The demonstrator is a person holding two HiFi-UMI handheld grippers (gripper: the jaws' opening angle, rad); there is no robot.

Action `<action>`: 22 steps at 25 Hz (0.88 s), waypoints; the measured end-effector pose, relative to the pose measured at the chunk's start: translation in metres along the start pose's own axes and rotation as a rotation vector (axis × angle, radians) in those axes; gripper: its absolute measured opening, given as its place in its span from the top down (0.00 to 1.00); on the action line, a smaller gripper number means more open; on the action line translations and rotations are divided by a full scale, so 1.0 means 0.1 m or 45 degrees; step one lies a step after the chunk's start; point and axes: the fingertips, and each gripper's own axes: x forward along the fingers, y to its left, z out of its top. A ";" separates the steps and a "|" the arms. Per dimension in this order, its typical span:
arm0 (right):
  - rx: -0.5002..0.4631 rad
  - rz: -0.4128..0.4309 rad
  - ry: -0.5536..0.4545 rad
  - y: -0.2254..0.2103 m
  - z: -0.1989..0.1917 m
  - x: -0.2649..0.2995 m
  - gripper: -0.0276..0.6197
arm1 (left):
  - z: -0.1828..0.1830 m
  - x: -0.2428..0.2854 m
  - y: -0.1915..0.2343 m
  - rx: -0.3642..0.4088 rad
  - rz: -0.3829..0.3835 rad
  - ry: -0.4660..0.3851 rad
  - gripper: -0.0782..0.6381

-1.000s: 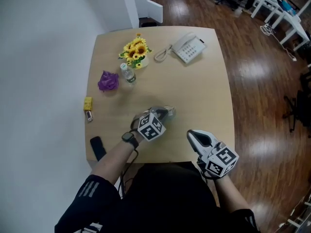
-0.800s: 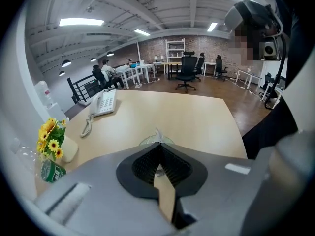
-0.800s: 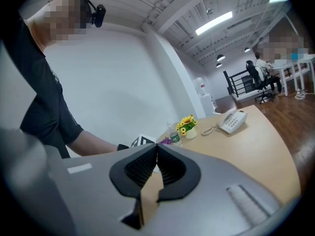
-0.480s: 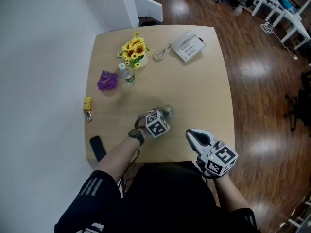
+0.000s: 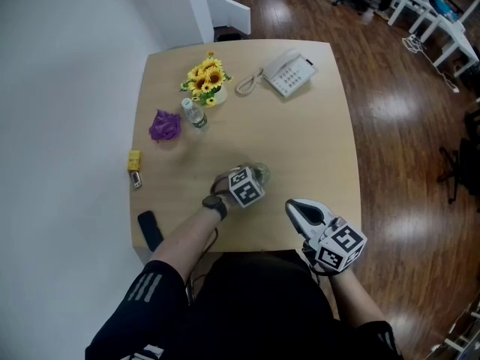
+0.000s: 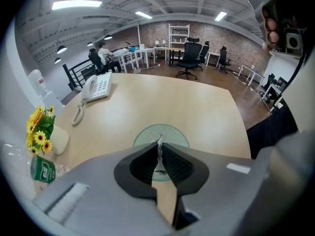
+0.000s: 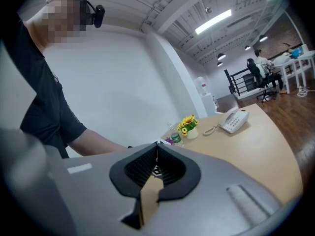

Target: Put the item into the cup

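Observation:
A clear greenish glass cup (image 5: 262,173) stands on the wooden table (image 5: 315,148) near its front. In the left gripper view I look straight down into the cup (image 6: 146,133). My left gripper (image 5: 253,175) hangs just above its mouth. Its jaws (image 6: 159,142) are opening, and a thin pale sliver of an item (image 6: 158,159) is still in the narrow gap between the pads. My right gripper (image 5: 294,207) hovers over the table's front edge, right of the cup. It is shut (image 7: 157,144) with nothing in it.
At the back of the table are a white telephone (image 5: 292,73), a pot of sunflowers (image 5: 208,77), a small bottle (image 5: 196,115) and a purple crumpled thing (image 5: 165,126). A yellow block (image 5: 135,160) and a black bar (image 5: 150,229) lie at the left edge.
My left gripper has moved to the right, over the cup's mouth. The right gripper has hardly moved.

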 end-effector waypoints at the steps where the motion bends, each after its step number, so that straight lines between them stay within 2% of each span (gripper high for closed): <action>1: 0.001 0.000 0.001 0.00 0.00 0.00 0.95 | 0.00 -0.01 -0.01 -0.003 -0.004 -0.004 0.85; 6: 0.003 -0.005 -0.002 -0.02 0.01 -0.03 0.94 | 0.10 -0.24 -0.08 -0.008 -0.034 -0.089 0.75; 12: -0.013 -0.023 -0.007 0.03 0.06 0.00 0.95 | 0.18 -0.92 -0.08 -0.061 0.020 -0.321 0.72; 17: -0.041 -0.041 -0.029 0.19 0.09 0.02 0.94 | 0.02 -1.46 -0.13 -0.131 0.076 -0.483 0.72; 22: -0.022 -0.071 -0.080 0.29 0.09 -0.04 0.94 | -0.28 -1.74 -0.26 -0.195 0.129 -0.524 0.72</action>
